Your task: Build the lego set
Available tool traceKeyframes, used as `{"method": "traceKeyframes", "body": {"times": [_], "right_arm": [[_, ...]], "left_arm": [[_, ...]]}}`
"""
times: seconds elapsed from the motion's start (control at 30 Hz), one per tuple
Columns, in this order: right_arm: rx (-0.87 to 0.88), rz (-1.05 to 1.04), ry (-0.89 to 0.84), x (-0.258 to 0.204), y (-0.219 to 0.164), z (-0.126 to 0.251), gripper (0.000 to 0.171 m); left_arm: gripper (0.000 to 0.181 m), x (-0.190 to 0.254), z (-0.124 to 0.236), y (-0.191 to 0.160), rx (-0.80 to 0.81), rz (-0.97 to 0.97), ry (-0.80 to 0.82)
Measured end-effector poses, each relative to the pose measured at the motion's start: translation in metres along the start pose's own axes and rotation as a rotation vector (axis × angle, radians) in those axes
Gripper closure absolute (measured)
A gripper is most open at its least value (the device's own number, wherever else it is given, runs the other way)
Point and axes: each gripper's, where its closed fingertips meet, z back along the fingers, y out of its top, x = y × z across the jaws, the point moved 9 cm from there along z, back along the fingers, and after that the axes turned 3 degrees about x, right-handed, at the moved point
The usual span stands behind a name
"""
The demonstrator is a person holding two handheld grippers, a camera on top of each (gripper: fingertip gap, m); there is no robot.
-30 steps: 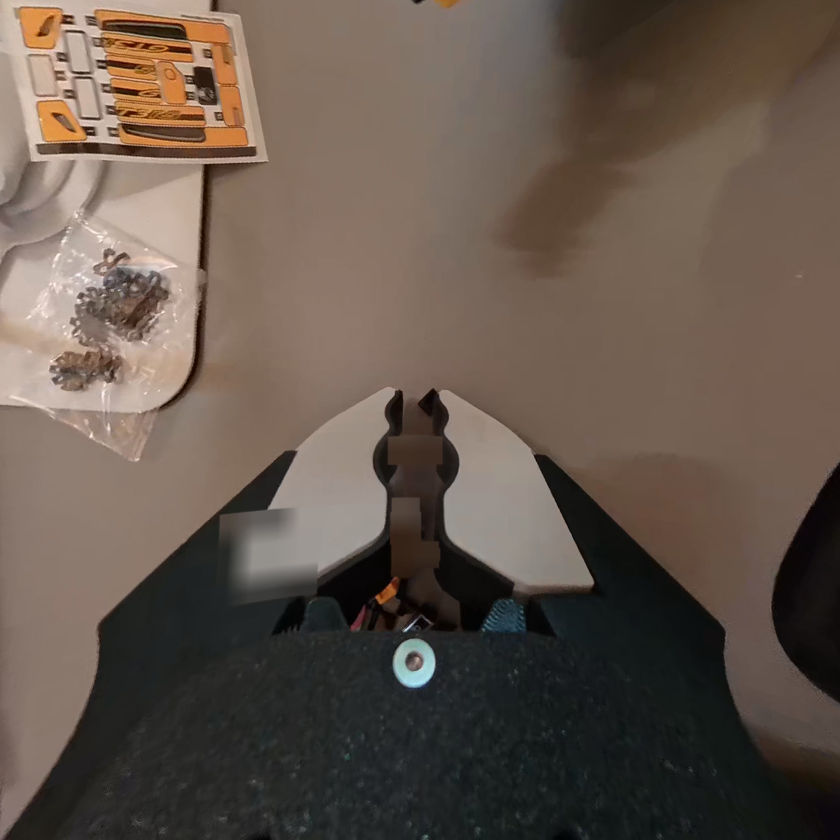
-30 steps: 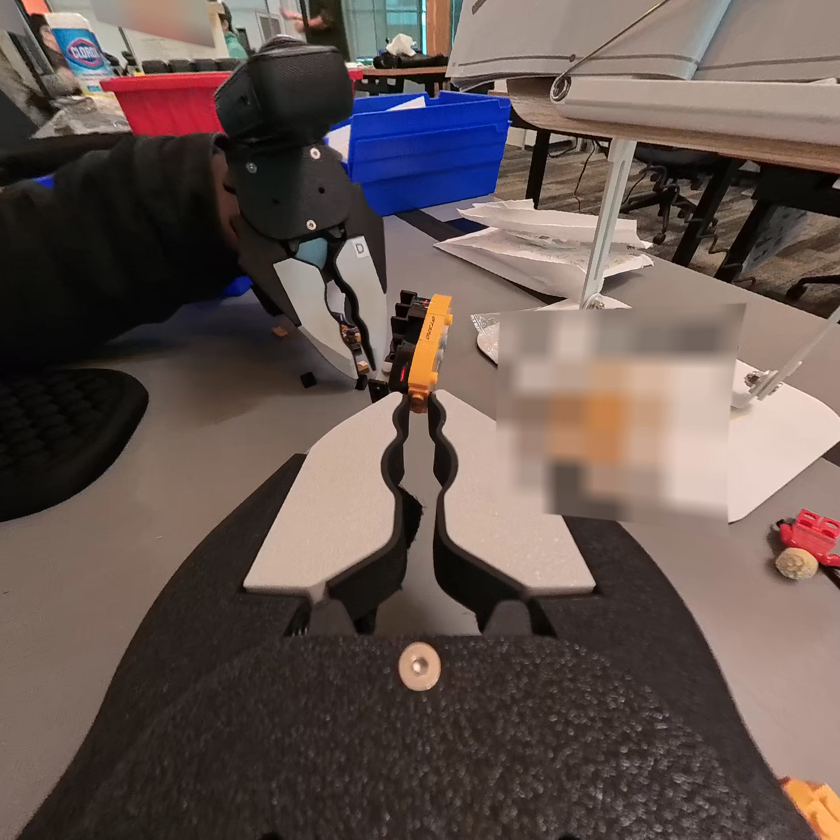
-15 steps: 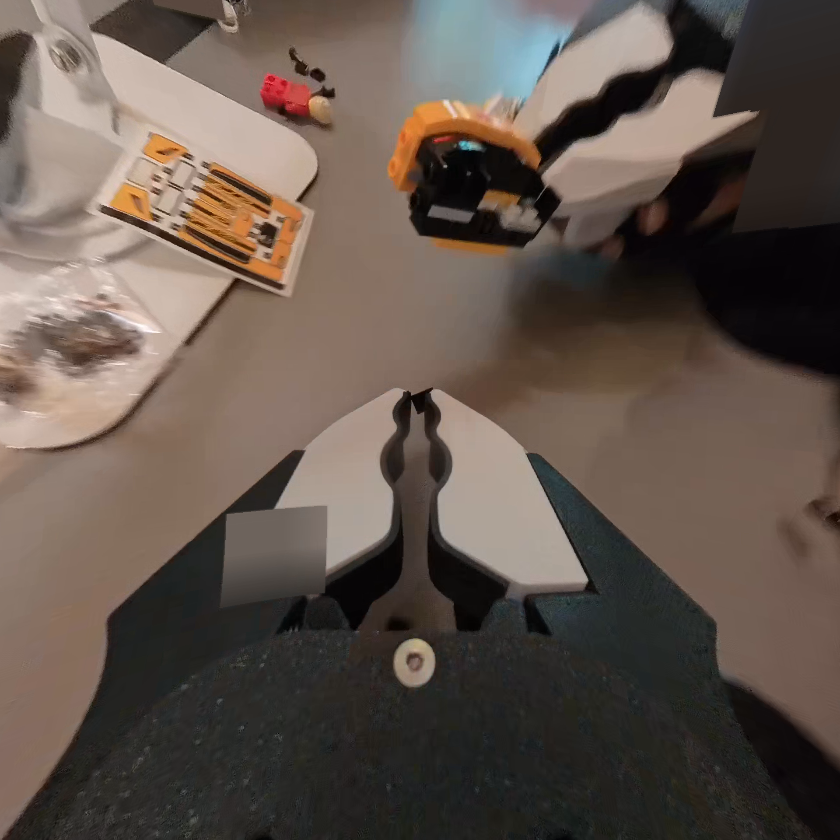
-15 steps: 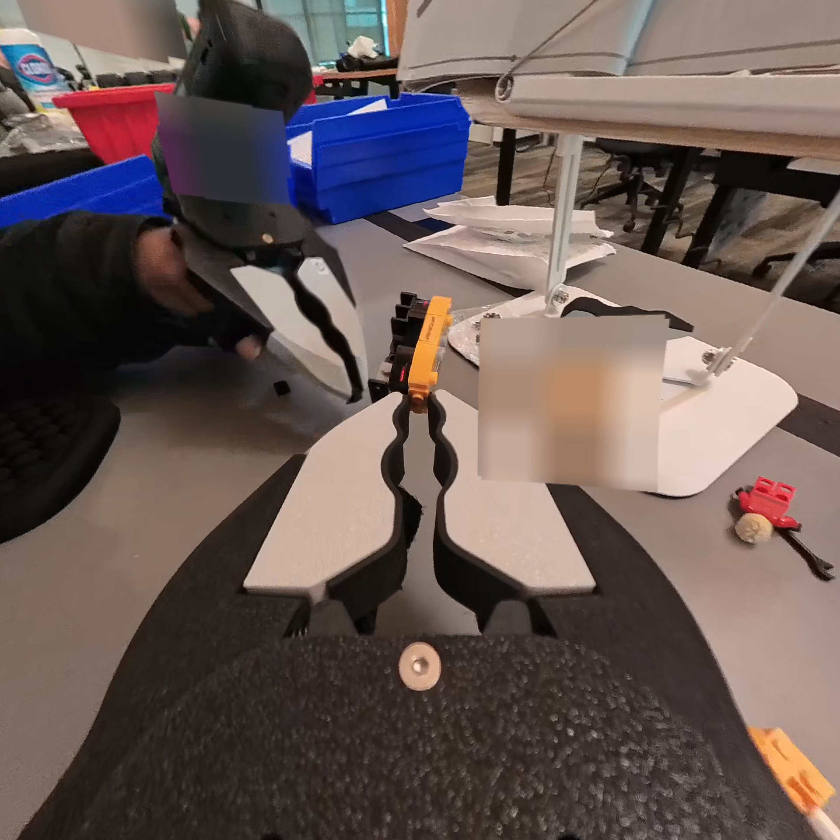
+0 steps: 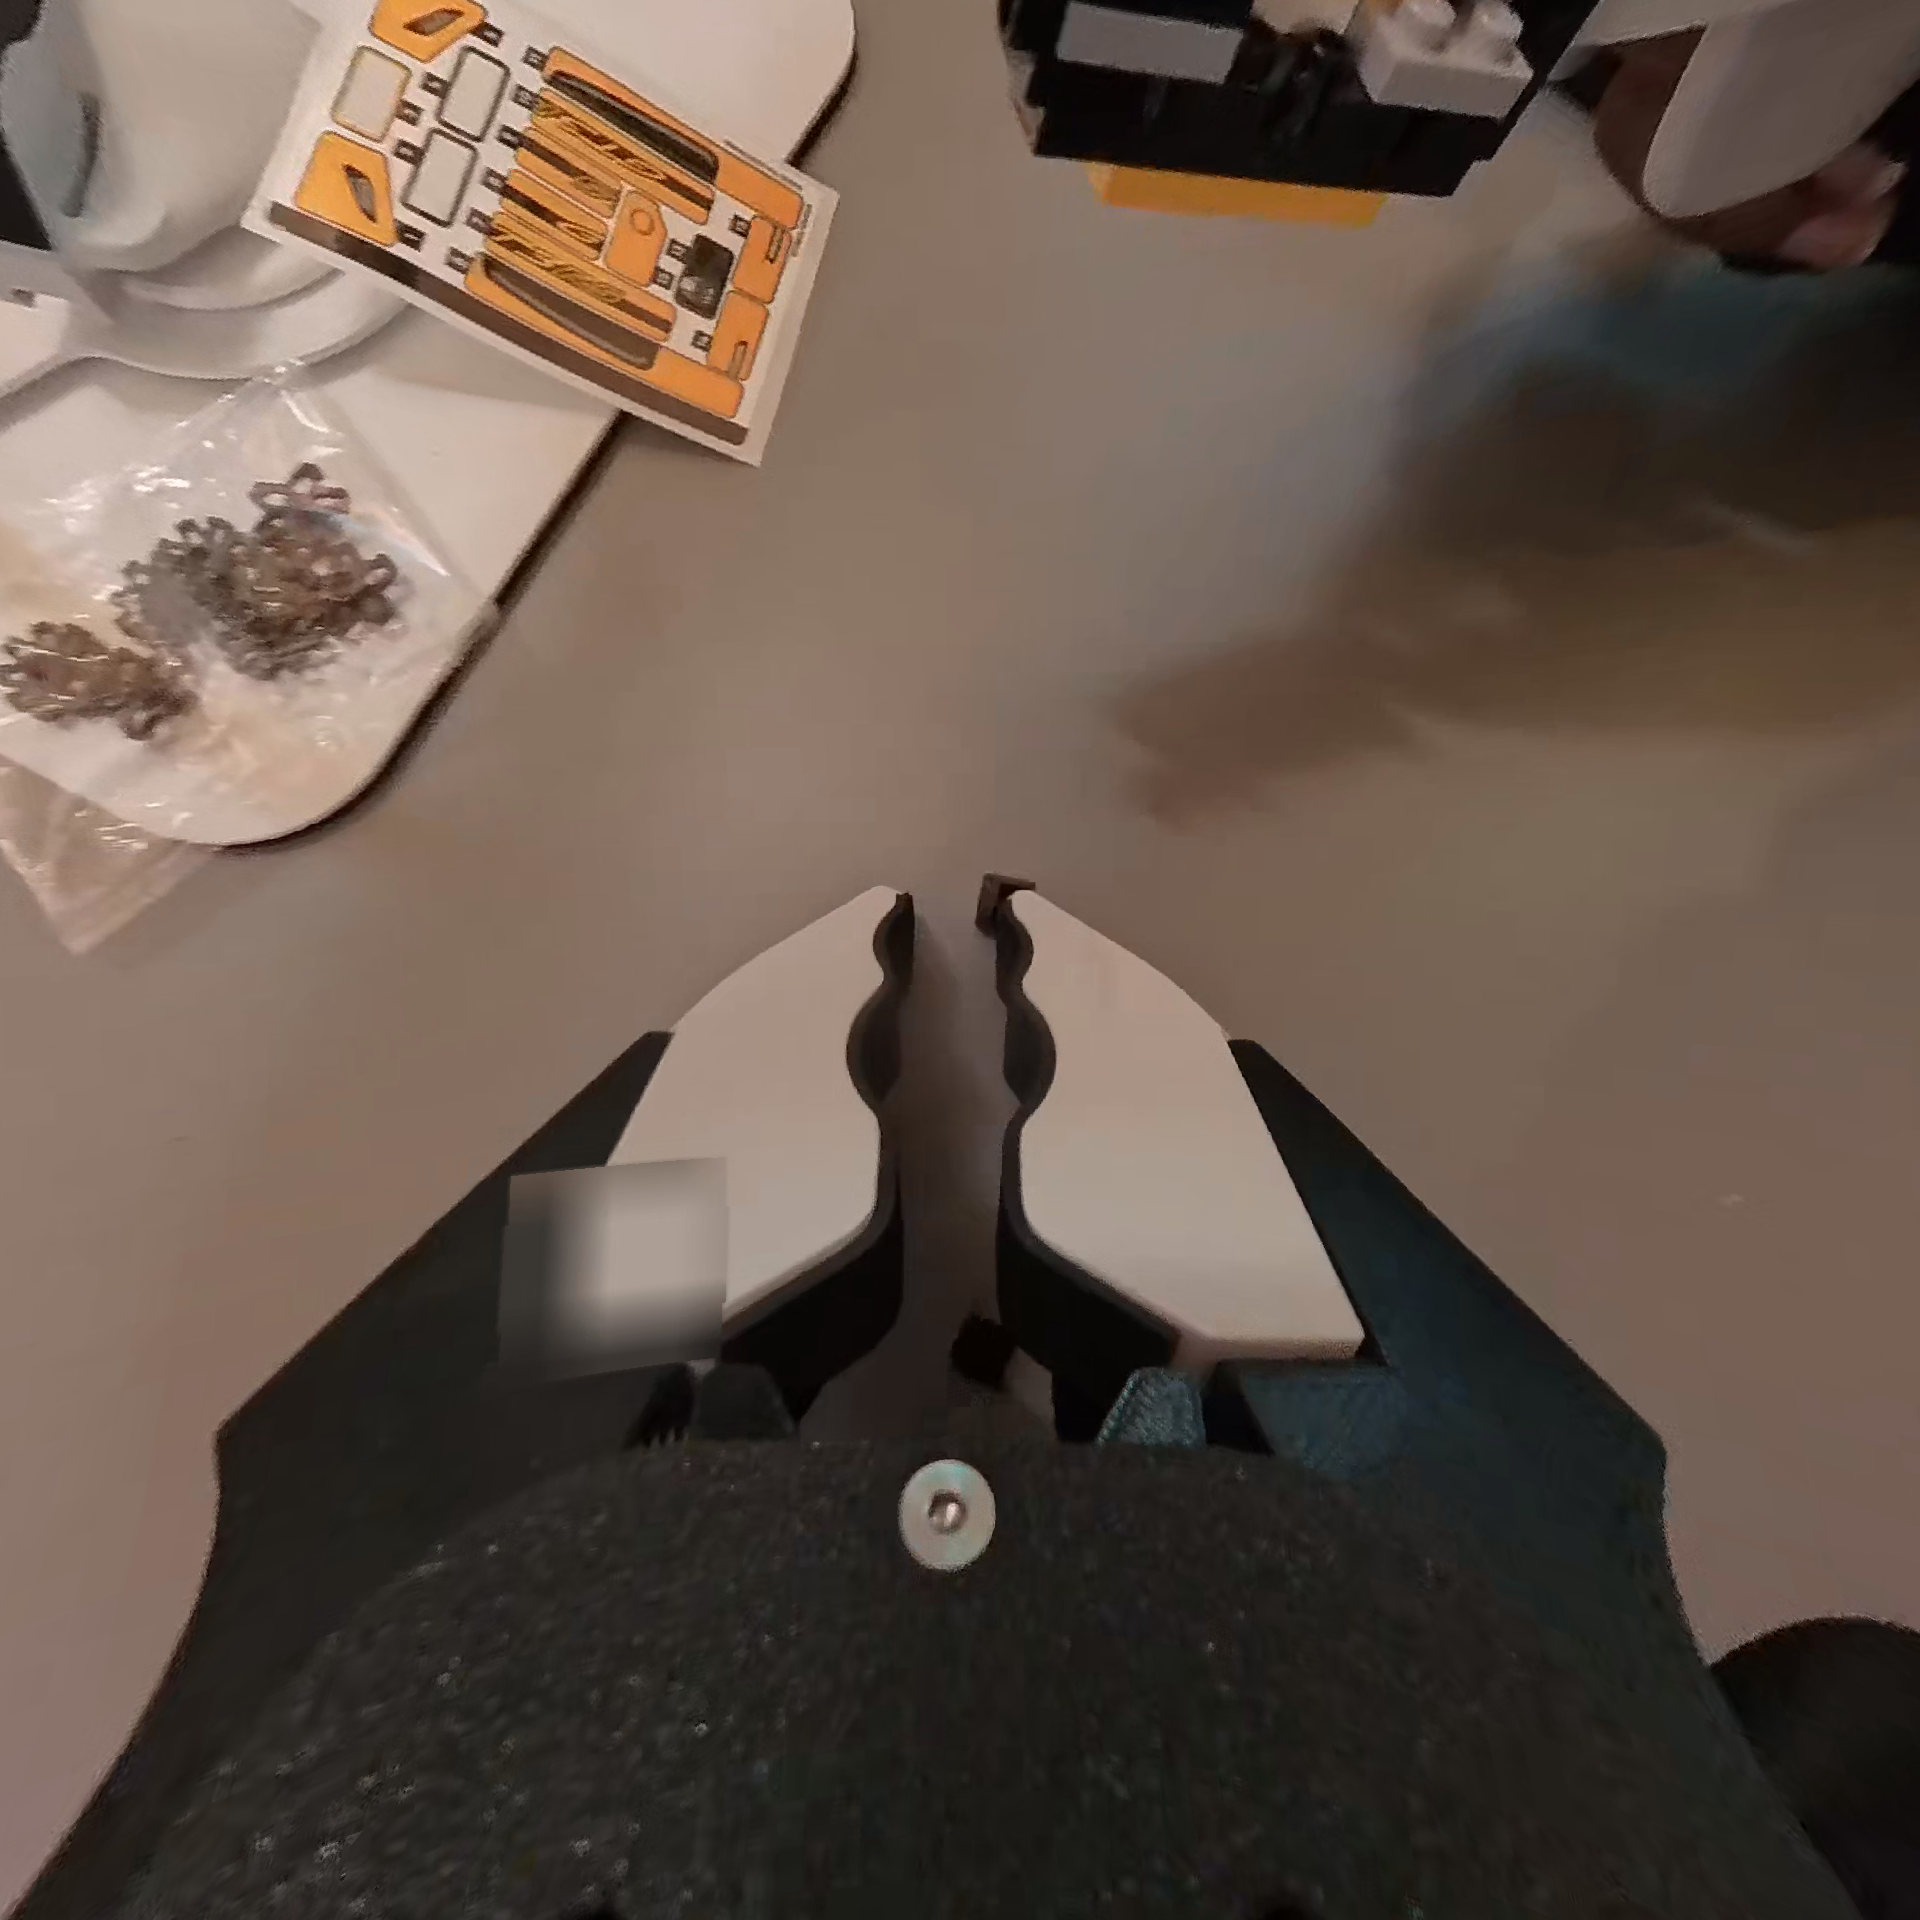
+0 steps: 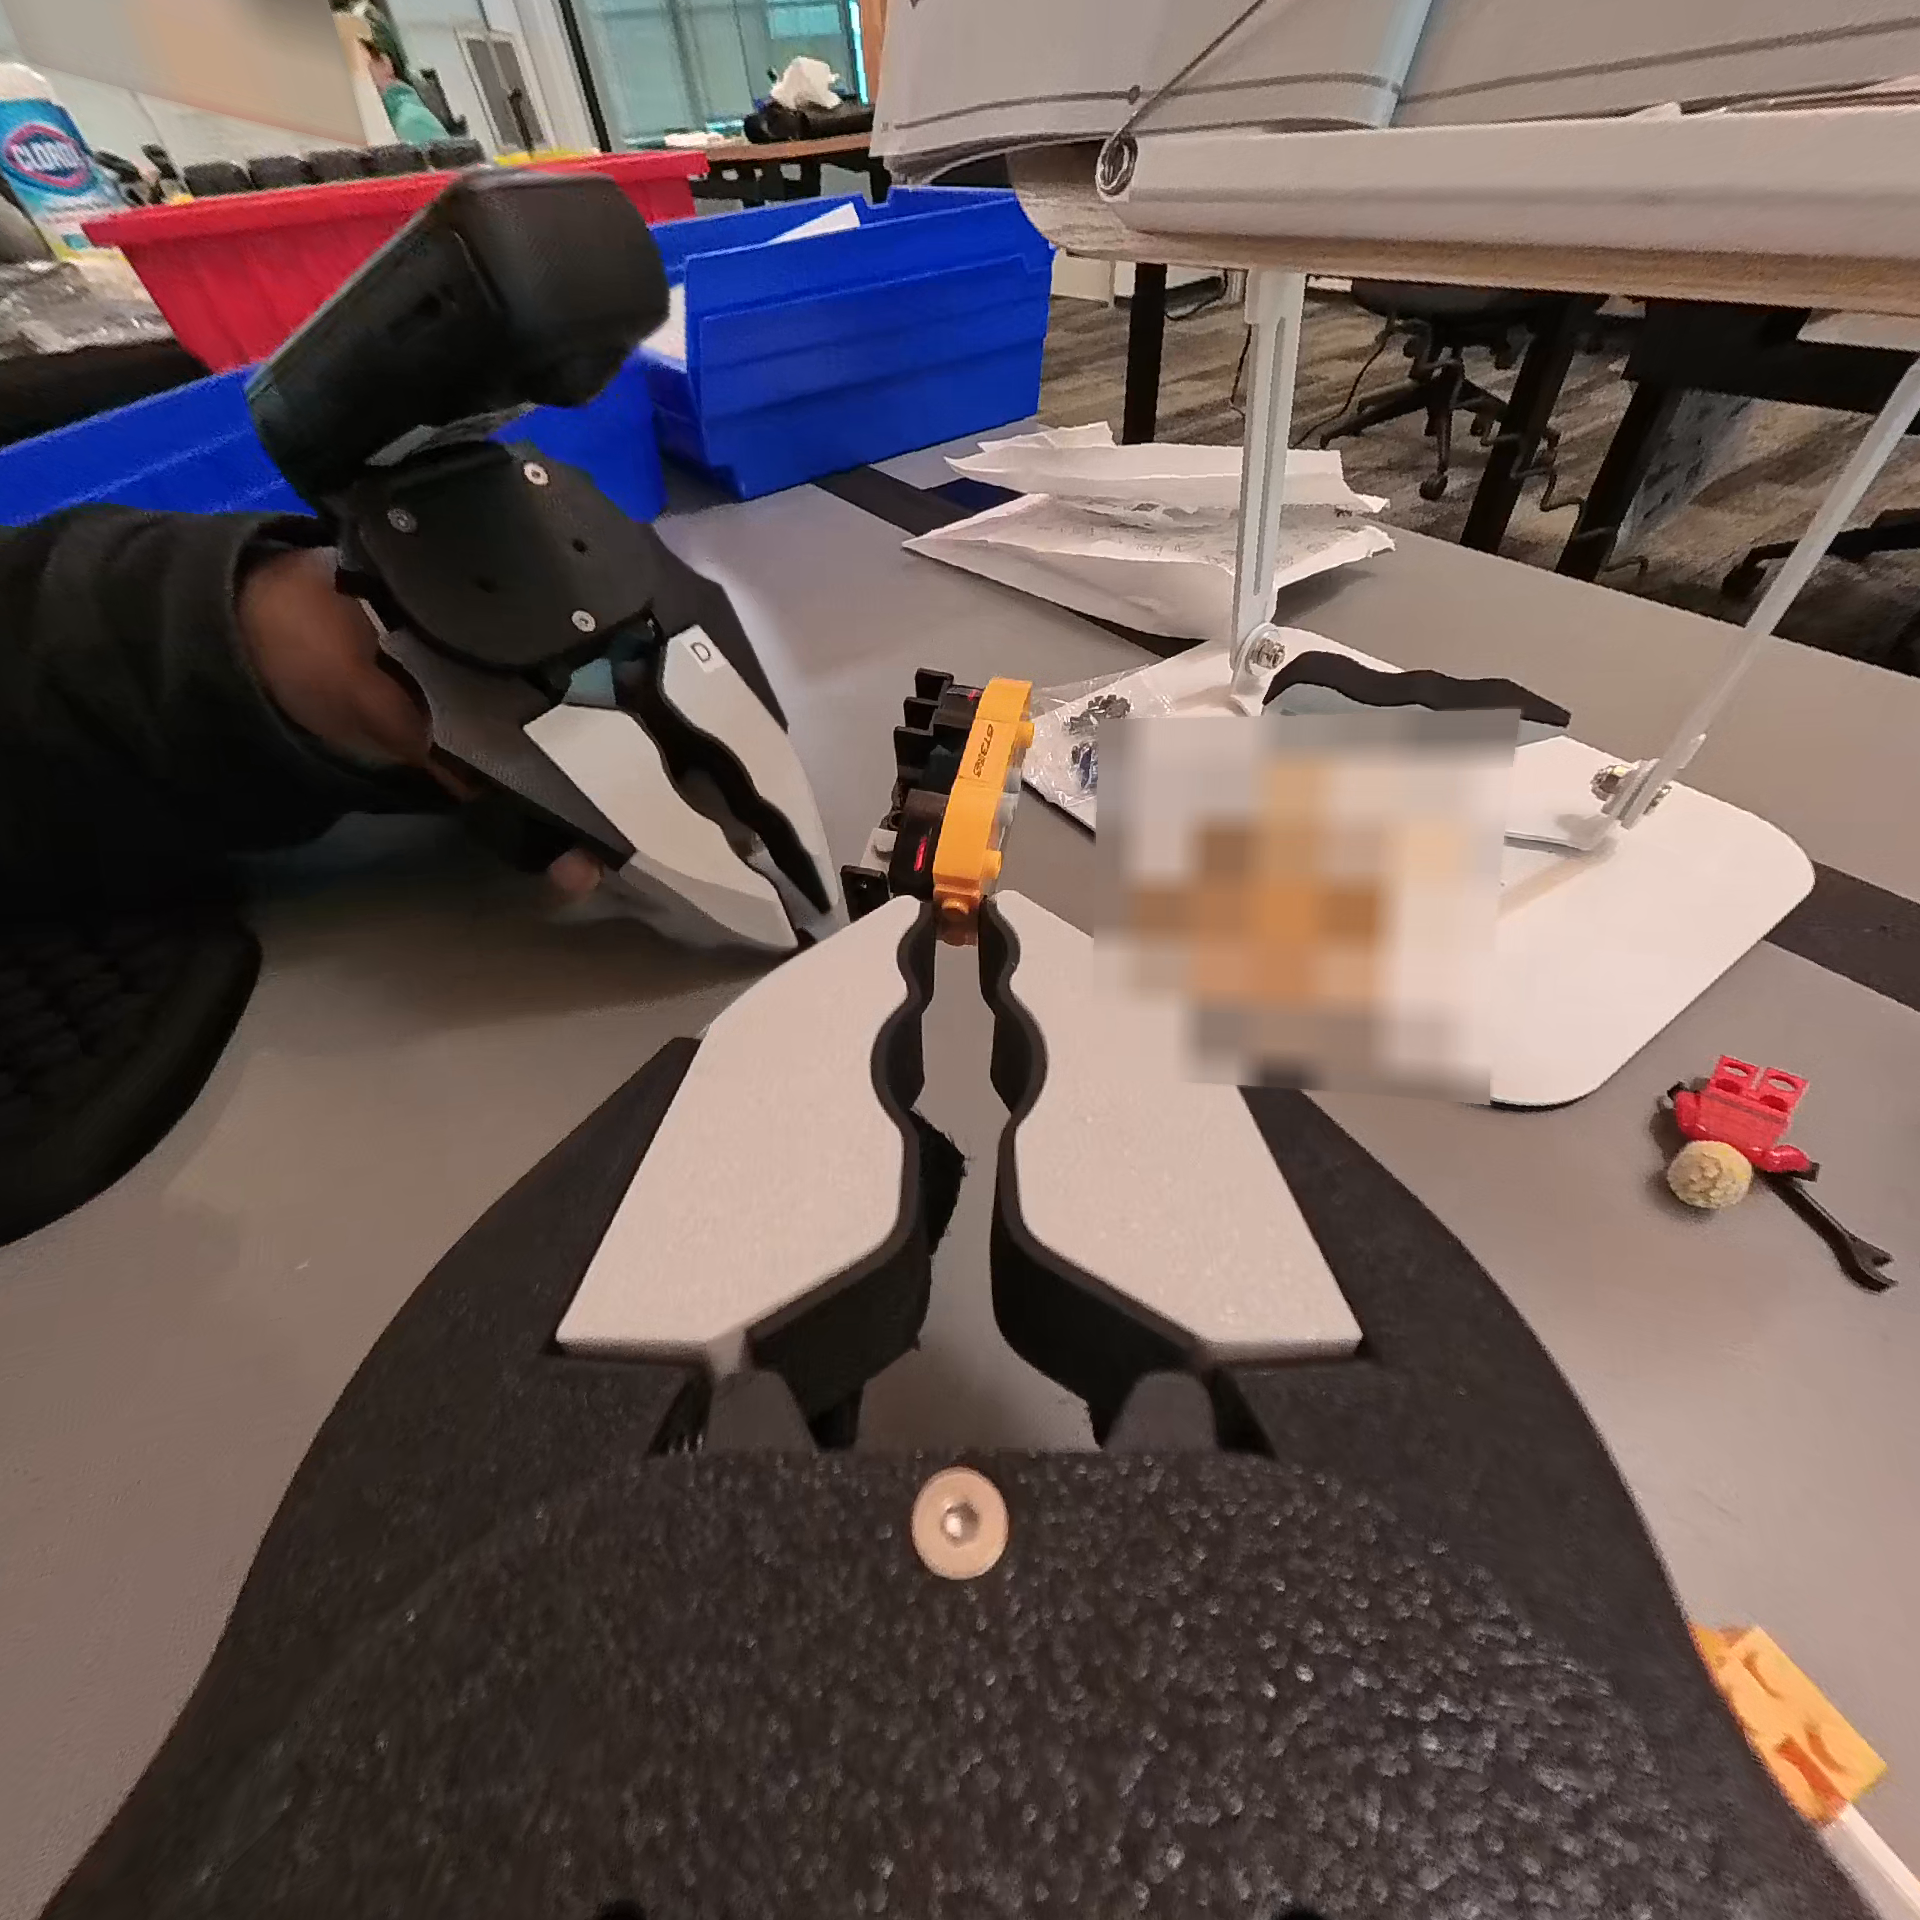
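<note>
My right gripper (image 6: 954, 920) pinches the orange-and-black lego build (image 6: 961, 800) upright above the worktop (image 6: 416, 1091), while my left gripper (image 5: 951, 909), fingers slightly parted and empty, points down just beside it.

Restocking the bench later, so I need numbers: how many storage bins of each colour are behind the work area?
Blue storage bins: 2, one large behind the lego assembly that the right gripper holds, and one at left behind the left gripper.
Red storage bins: 1.
Total: 3
</note>
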Motion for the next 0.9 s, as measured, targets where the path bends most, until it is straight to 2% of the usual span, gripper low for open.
{"method": "traceKeyframes", "body": {"times": [0.03,0.13,0.23,0.37,0.5,0.6,0.77,0.9], "right_arm": [[0.000,-0.001,0.002,0.000,0.000,0.000,0.163],[-0.001,-0.003,0.008,0.000,0.000,0.000,0.164],[-0.003,-0.001,0.012,-0.001,0.000,-0.001,0.164],[0.003,-0.002,0.005,0.000,0.001,0.000,0.164],[0.014,-0.015,-0.009,0.004,0.003,0.003,0.164],[0.019,-0.025,-0.010,0.006,0.003,0.003,0.164],[0.017,-0.027,-0.007,0.006,0.003,0.003,0.164],[0.020,-0.031,-0.006,0.007,0.003,0.003,0.164]], "left_arm": [[0.167,-0.003,0.003,0.000,0.000,-0.017,0.011],[0.167,-0.004,0.013,0.004,0.009,-0.111,-0.006],[0.165,-0.002,0.018,0.013,-0.038,-0.289,-0.015],[0.165,0.008,0.014,0.026,-0.157,-0.636,-0.065],[0.167,0.014,0.005,0.027,-0.298,-0.962,-0.109],[0.170,0.017,0.003,0.025,-0.345,-1.179,-0.147],[0.167,0.018,-0.004,0.027,-0.395,-1.464,-0.188],[0.170,0.019,-0.010,0.026,-0.448,-1.614,-0.253]]}}
